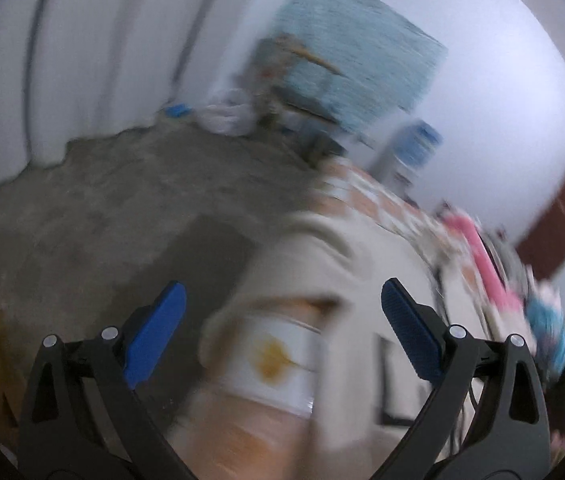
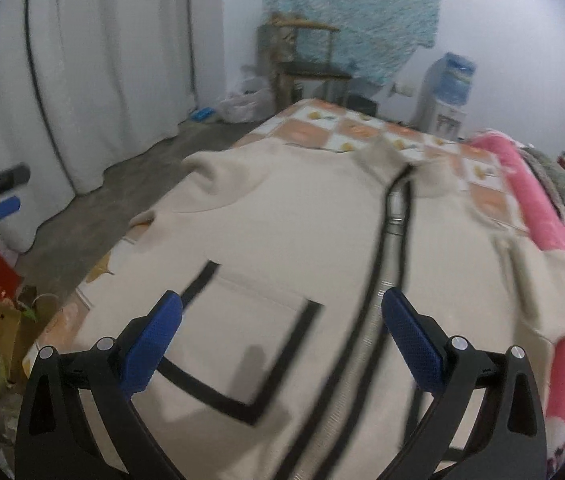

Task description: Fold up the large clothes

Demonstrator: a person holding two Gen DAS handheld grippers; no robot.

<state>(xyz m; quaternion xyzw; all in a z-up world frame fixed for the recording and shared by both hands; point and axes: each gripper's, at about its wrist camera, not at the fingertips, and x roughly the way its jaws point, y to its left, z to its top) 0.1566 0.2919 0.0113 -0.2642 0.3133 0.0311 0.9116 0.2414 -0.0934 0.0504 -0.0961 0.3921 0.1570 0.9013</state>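
Cream jacket (image 2: 282, 216) lies flat on the bed (image 2: 362, 128), zipper axis running away from the right gripper (image 2: 282, 336), which hovers over the hem, fingers wide apart, empty. Left gripper (image 1: 282, 332), also spread and empty, is off the bed's left edge; view blurred. Right is nearer.

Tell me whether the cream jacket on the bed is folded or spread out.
Spread out. The cream jacket lies flat across the bed, zipper running up its middle, pocket showing.
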